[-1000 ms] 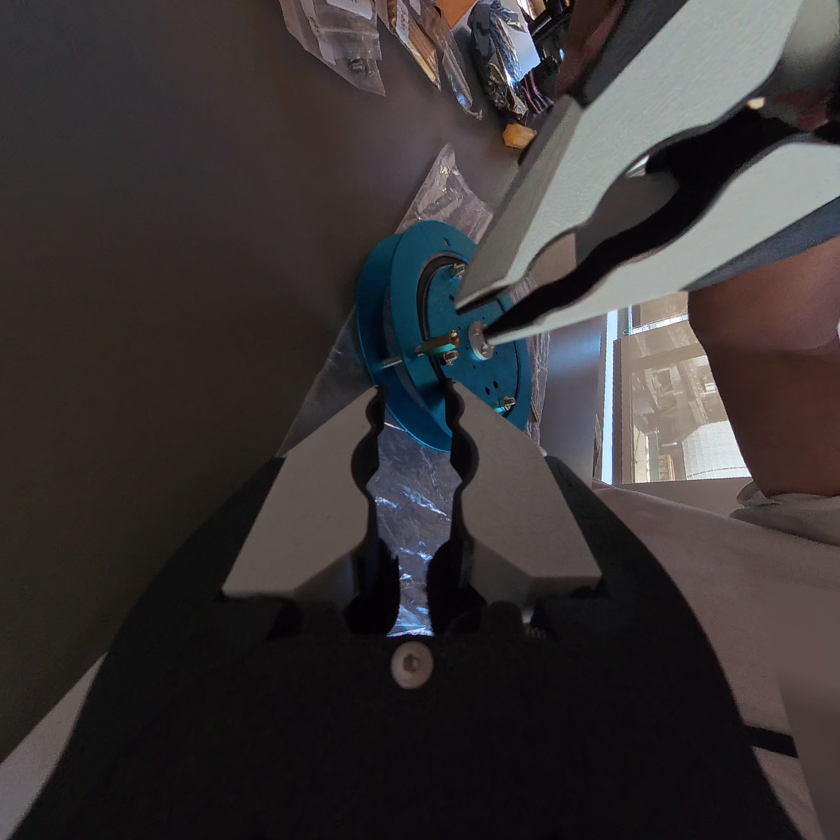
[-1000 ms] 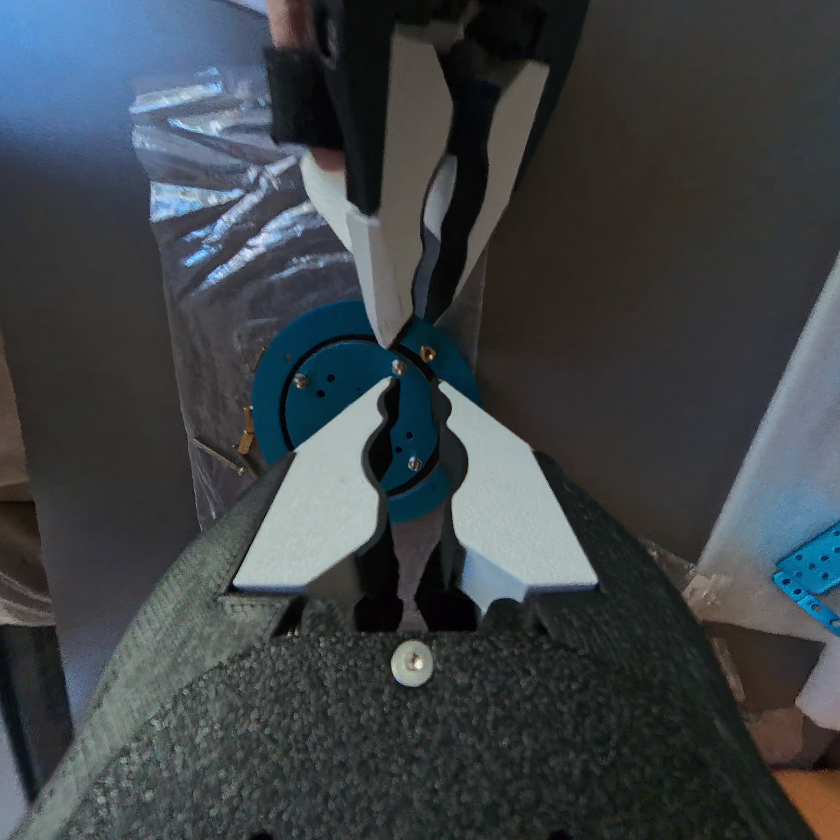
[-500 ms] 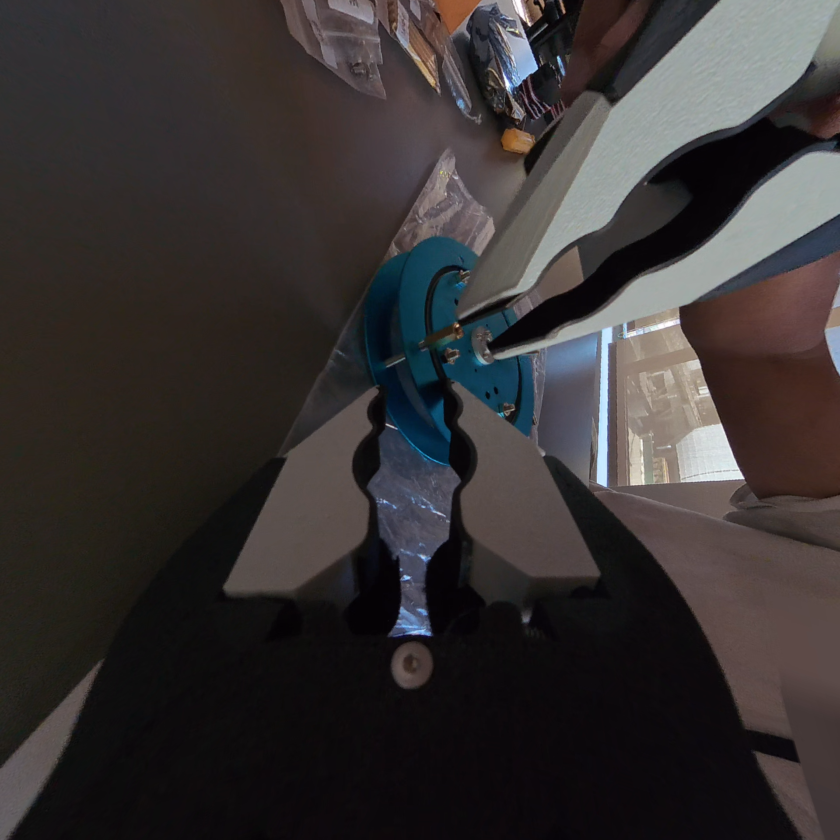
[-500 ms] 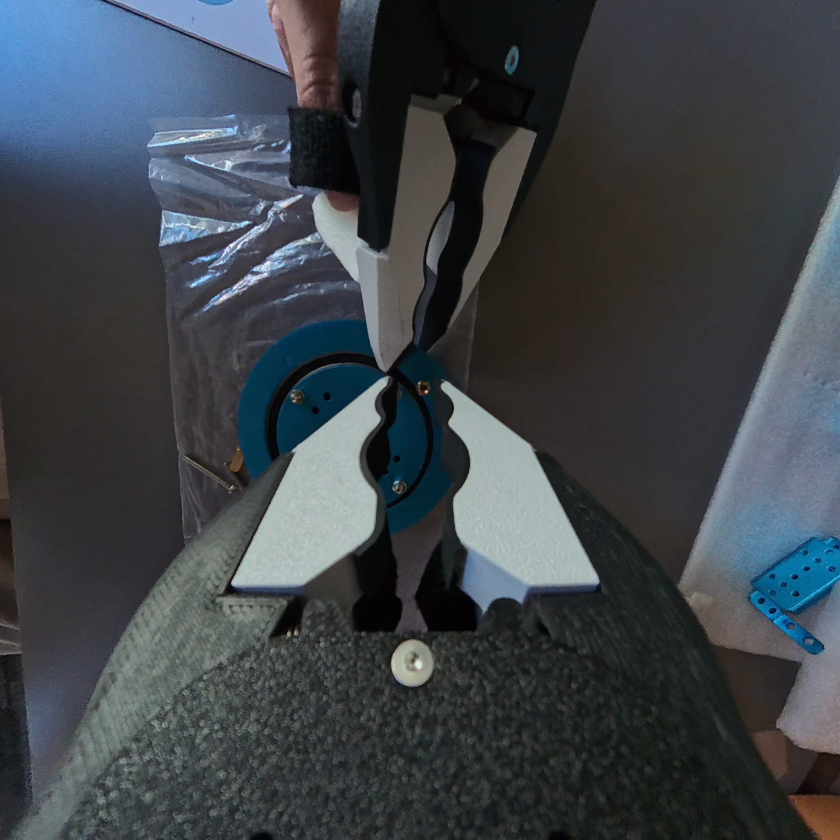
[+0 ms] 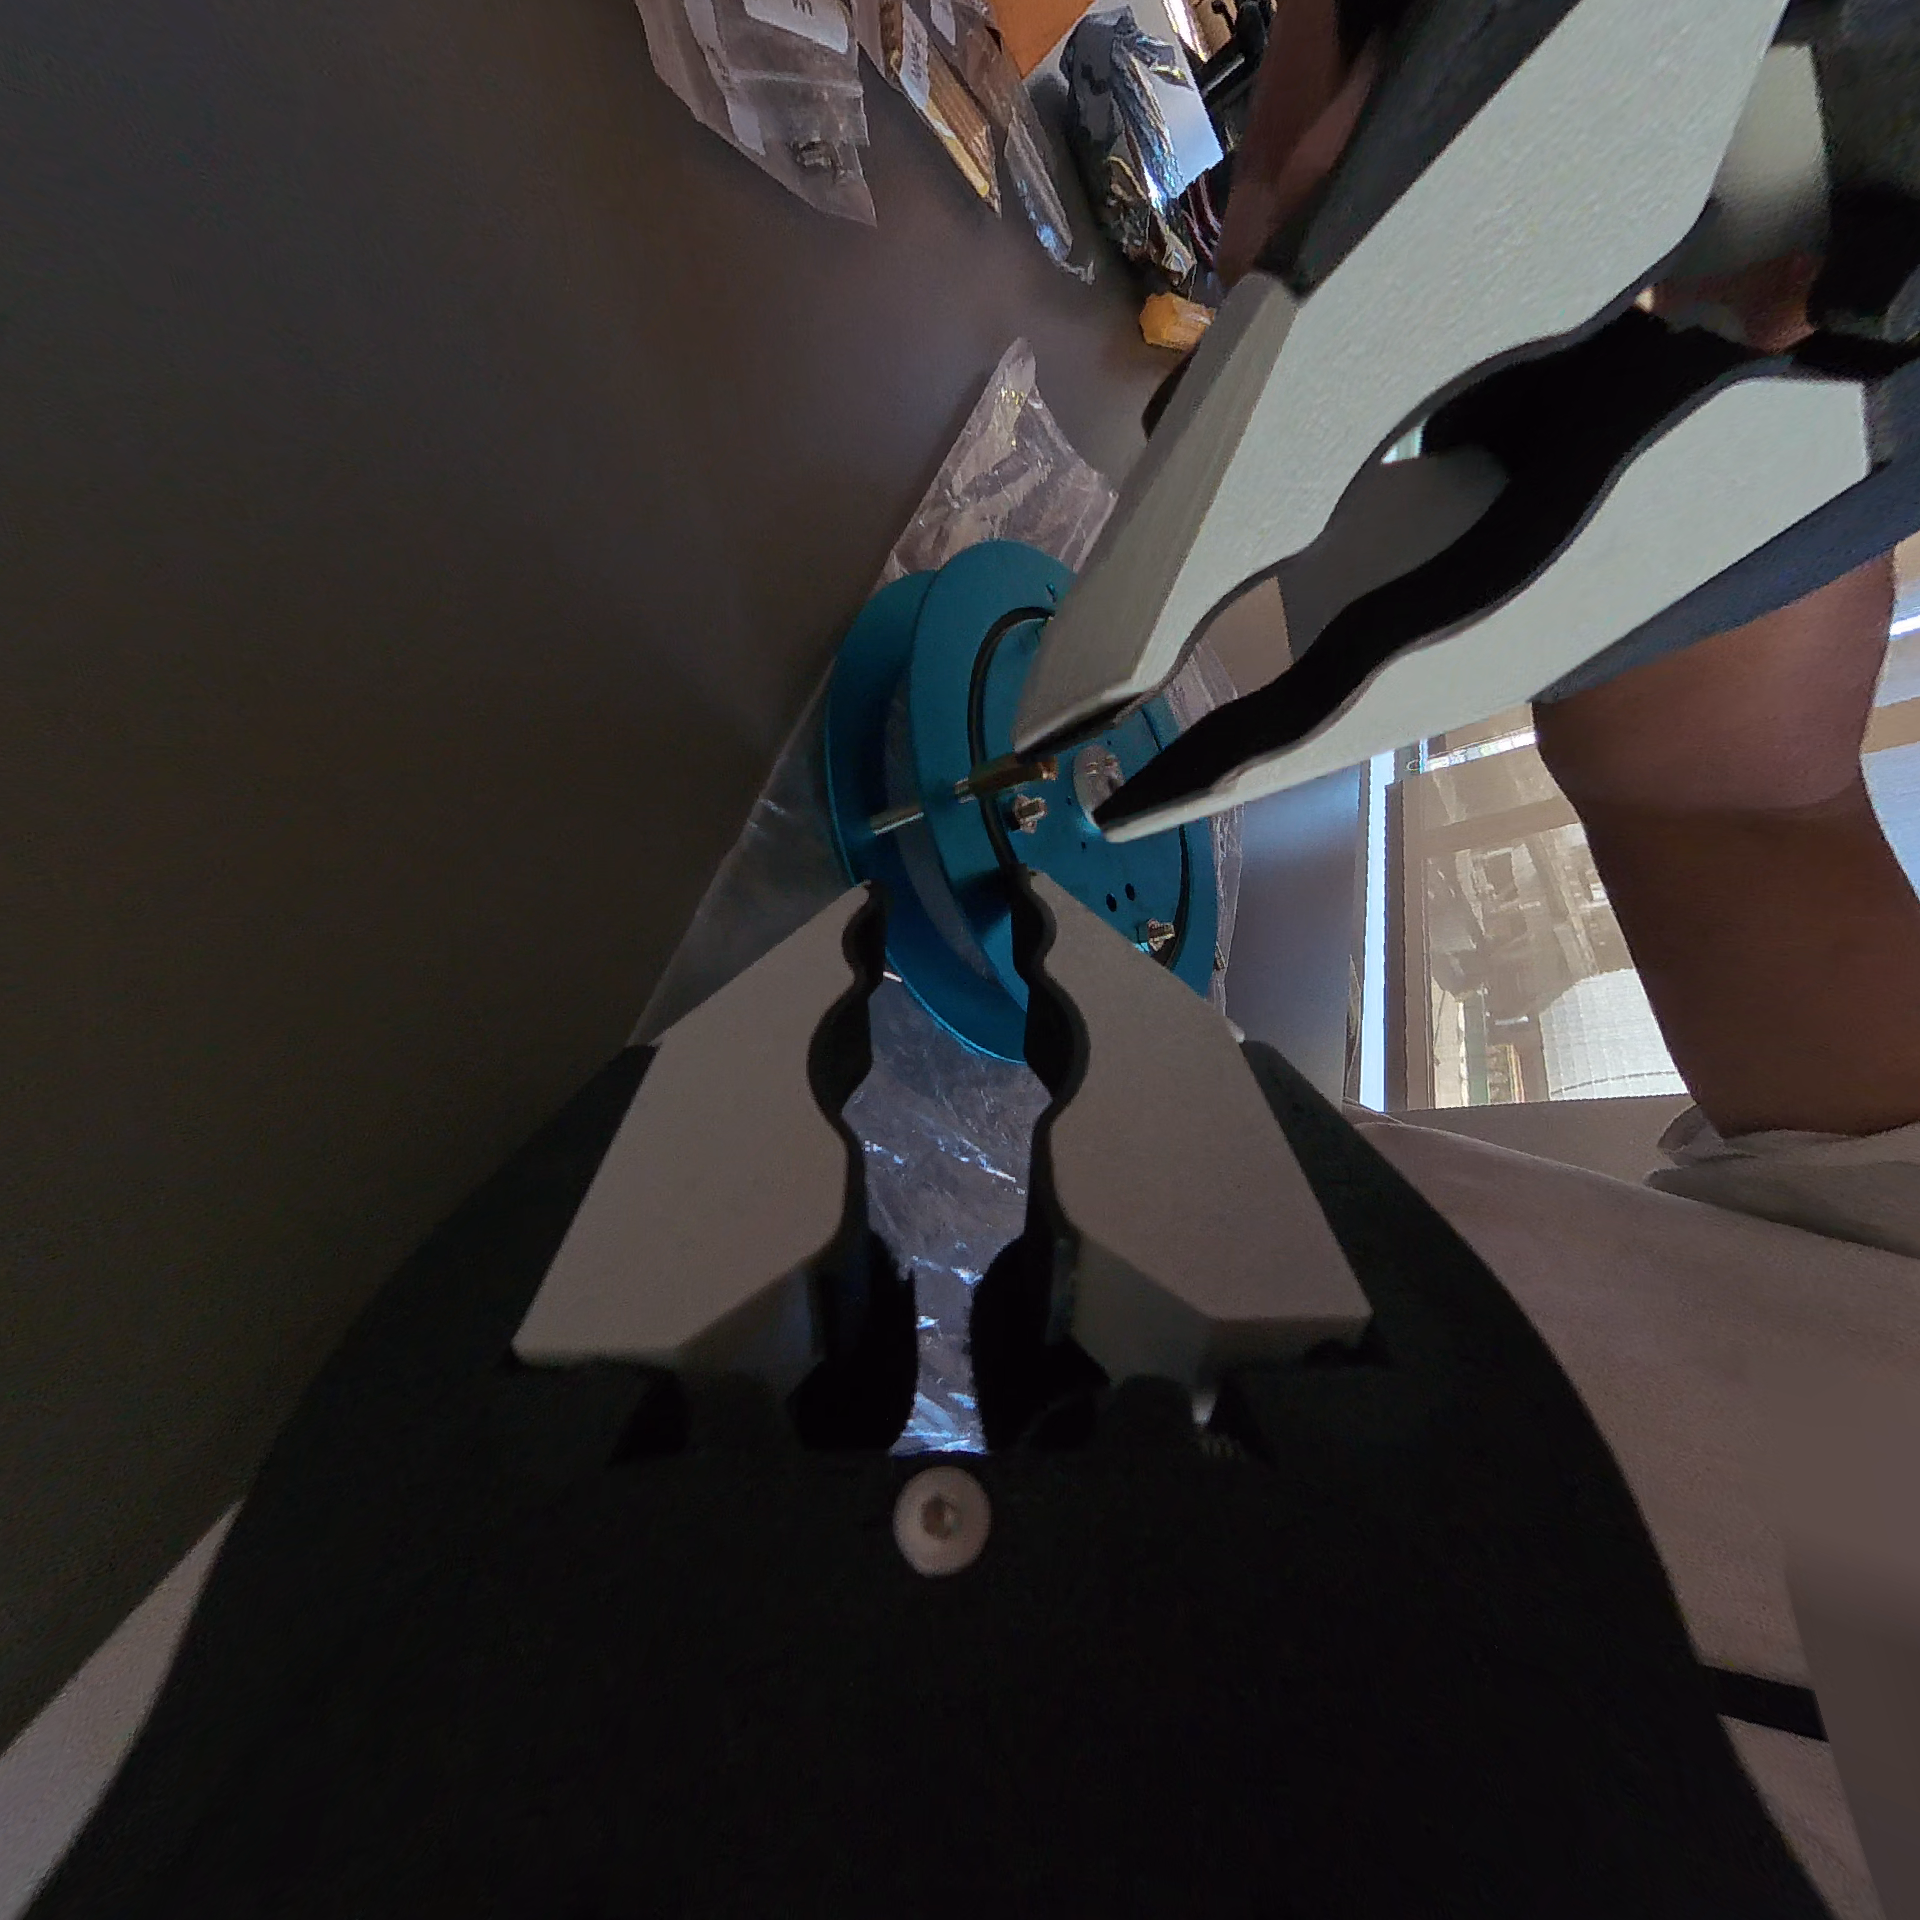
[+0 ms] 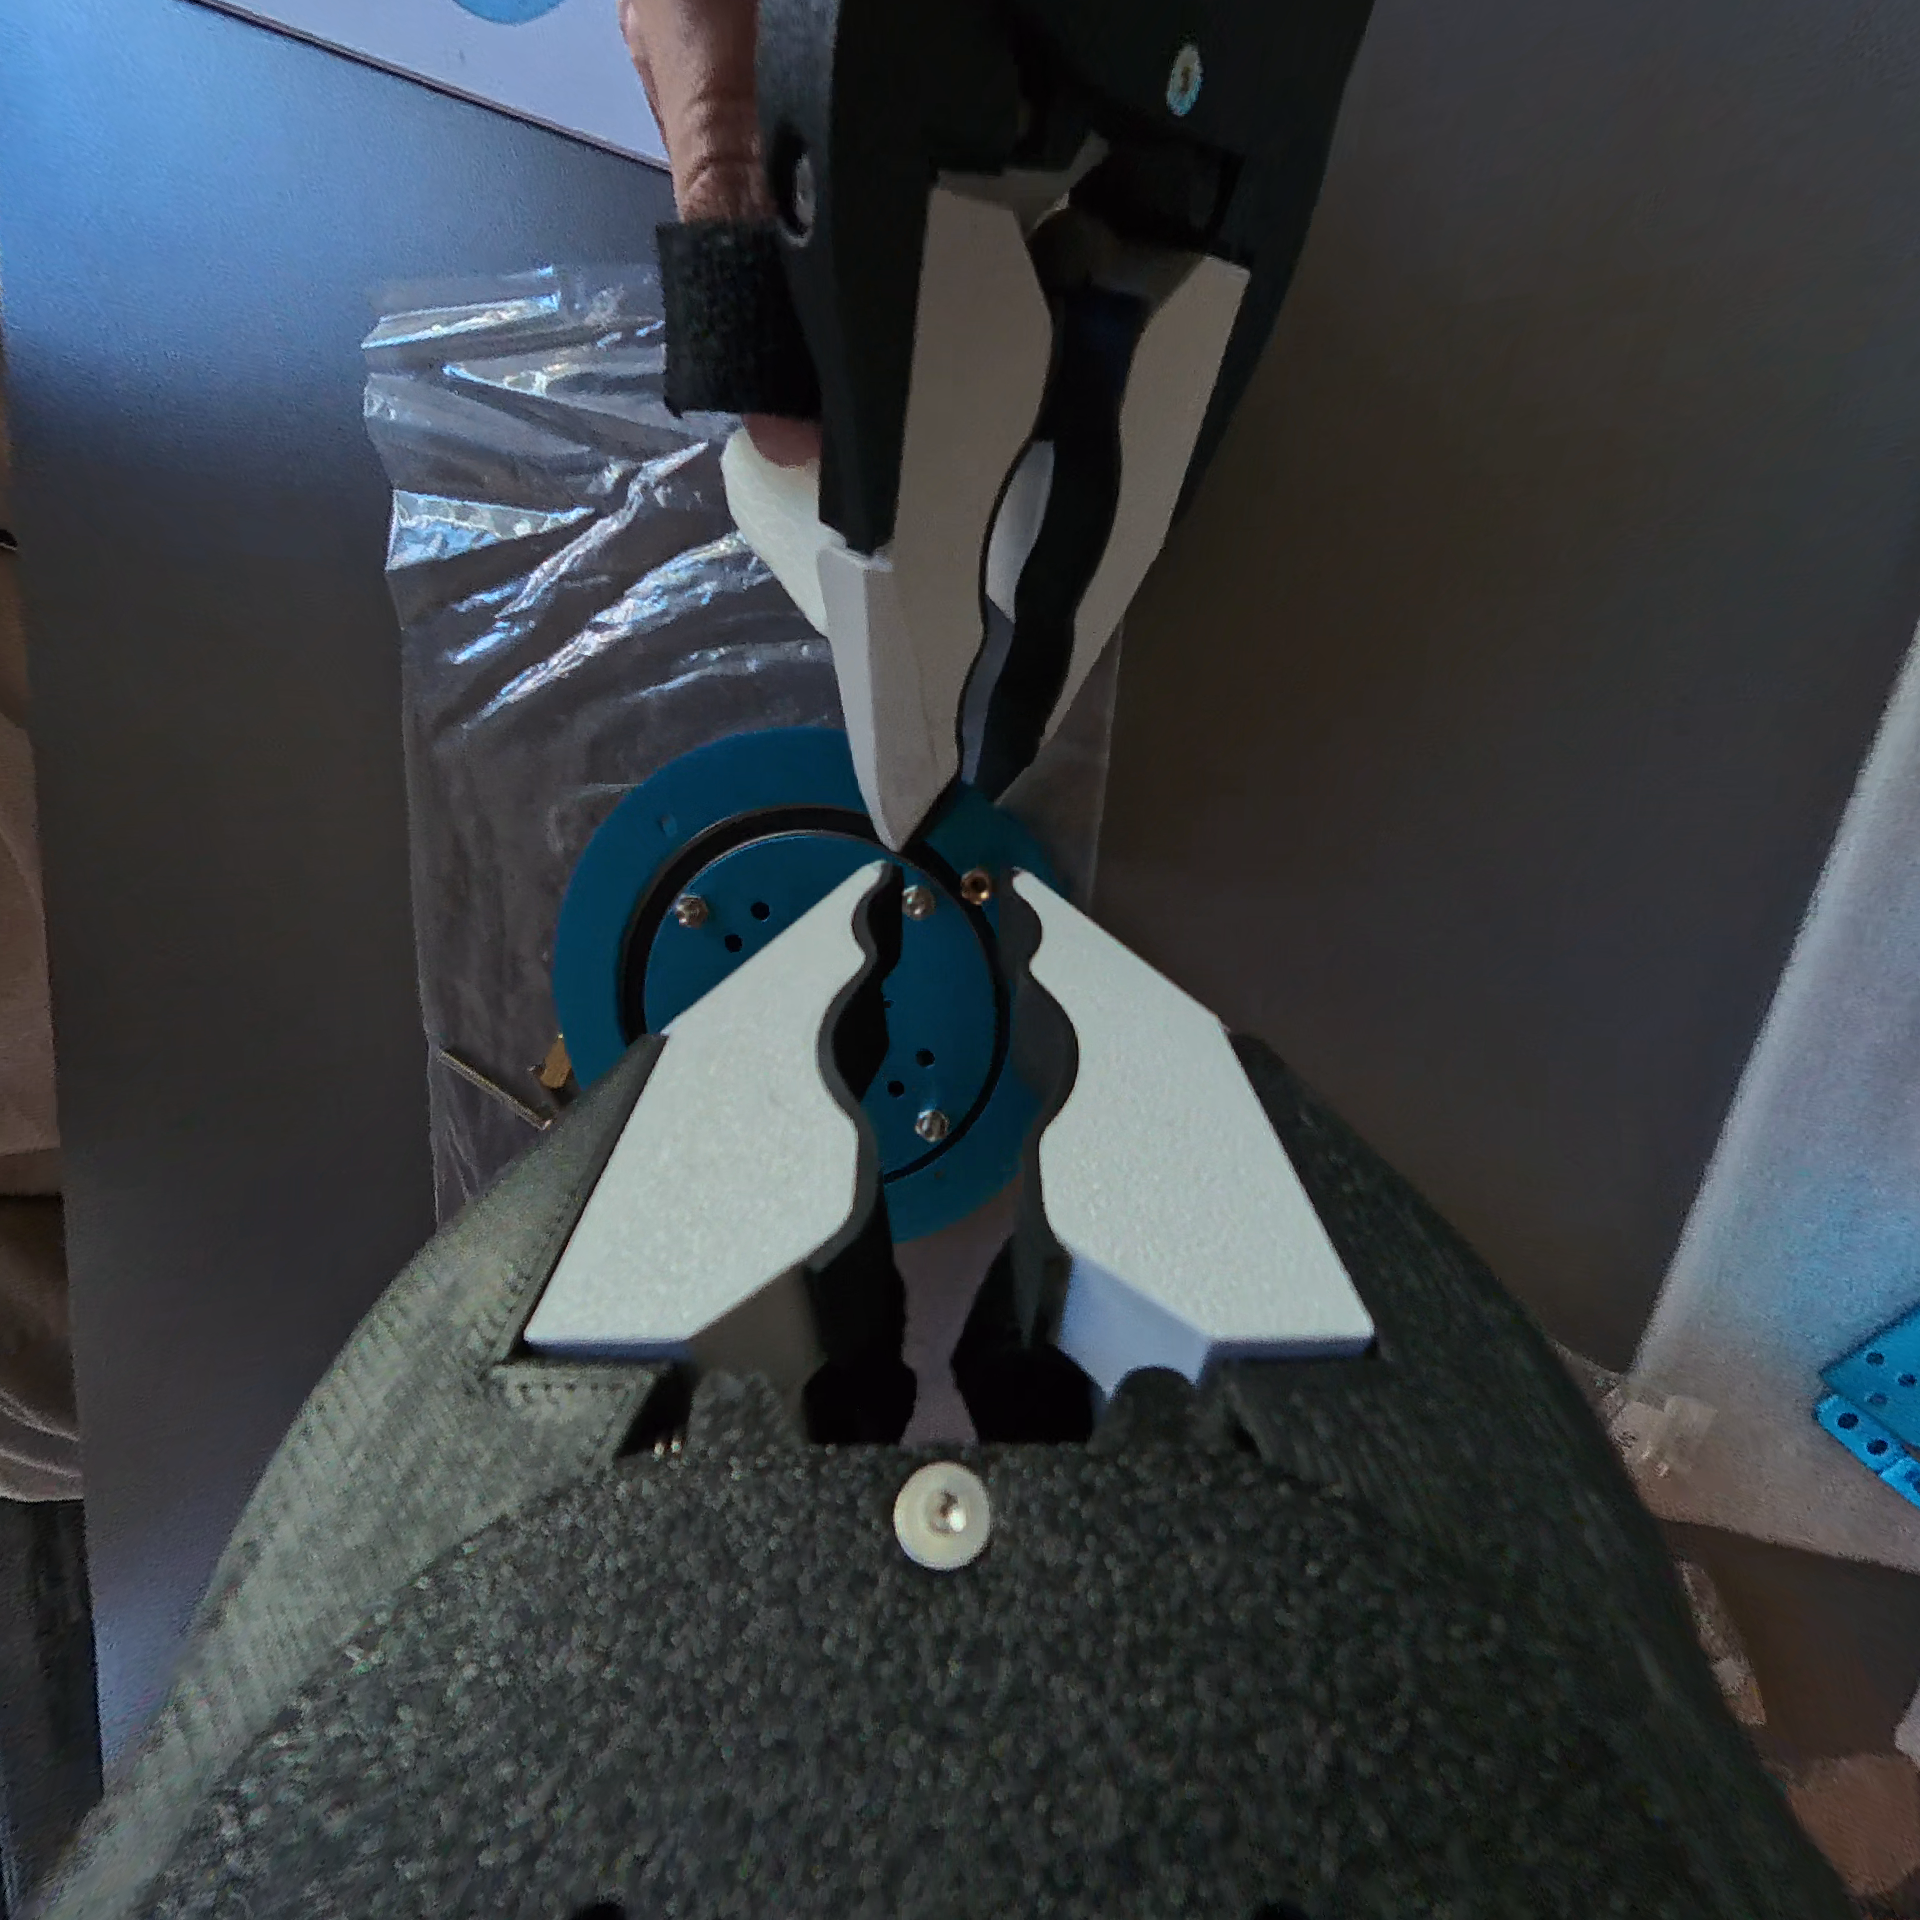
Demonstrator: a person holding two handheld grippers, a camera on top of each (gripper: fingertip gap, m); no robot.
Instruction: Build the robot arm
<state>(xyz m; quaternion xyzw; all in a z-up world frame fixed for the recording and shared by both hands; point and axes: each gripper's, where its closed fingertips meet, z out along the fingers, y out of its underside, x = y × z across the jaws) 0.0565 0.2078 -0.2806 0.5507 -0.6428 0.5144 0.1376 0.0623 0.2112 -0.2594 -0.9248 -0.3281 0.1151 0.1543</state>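
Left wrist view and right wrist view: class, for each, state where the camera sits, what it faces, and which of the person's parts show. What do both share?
Left wrist view: on the left claw, facing low along the dark table toward the blue disc; a bare arm shows.
Right wrist view: on the right claw, looking down at the disc; a finger shows.
Shared: disc, plastic bag, both claws.
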